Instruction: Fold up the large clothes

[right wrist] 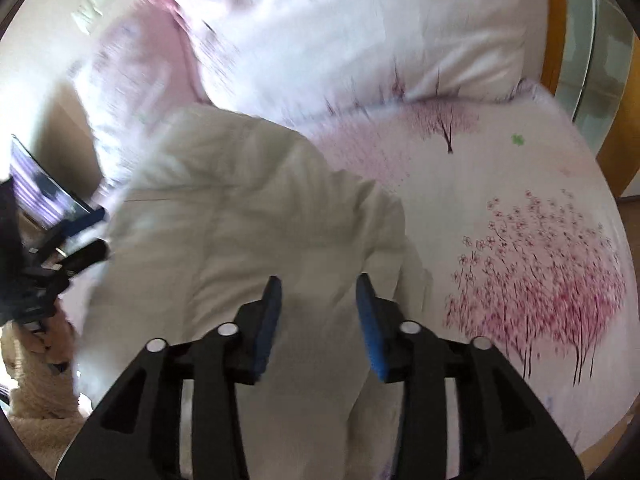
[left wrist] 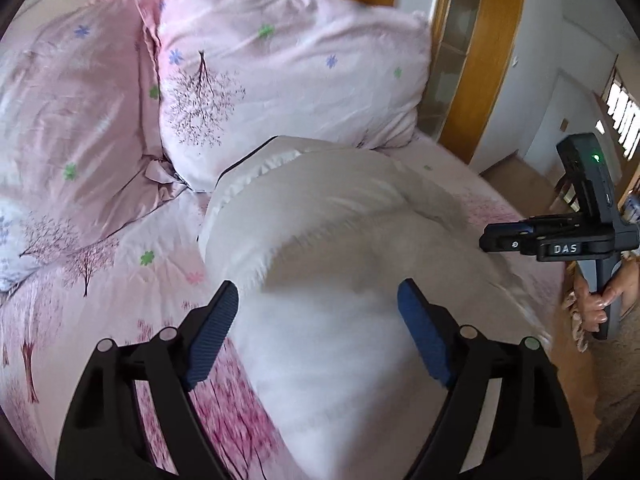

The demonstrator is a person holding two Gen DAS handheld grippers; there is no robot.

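A large white padded garment (left wrist: 340, 240) lies bunched on the bed, blurred by motion; it also shows in the right wrist view (right wrist: 248, 216). My left gripper (left wrist: 318, 300) is open, its blue pads wide apart just above the garment's near part, holding nothing. My right gripper (right wrist: 318, 292) is open with a narrower gap, above the garment's near edge, empty. The right gripper's body (left wrist: 560, 240) shows at the right edge of the left wrist view; the left gripper (right wrist: 72, 248) shows at the left edge of the right wrist view.
The bed has a pink sheet with a tree print (right wrist: 520, 280). Two pink pillows (left wrist: 280, 72) (left wrist: 76, 120) lie at the bed's head behind the garment. A wooden door frame (left wrist: 480, 60) stands at the right. The bed edge and floor (left wrist: 600, 380) are at right.
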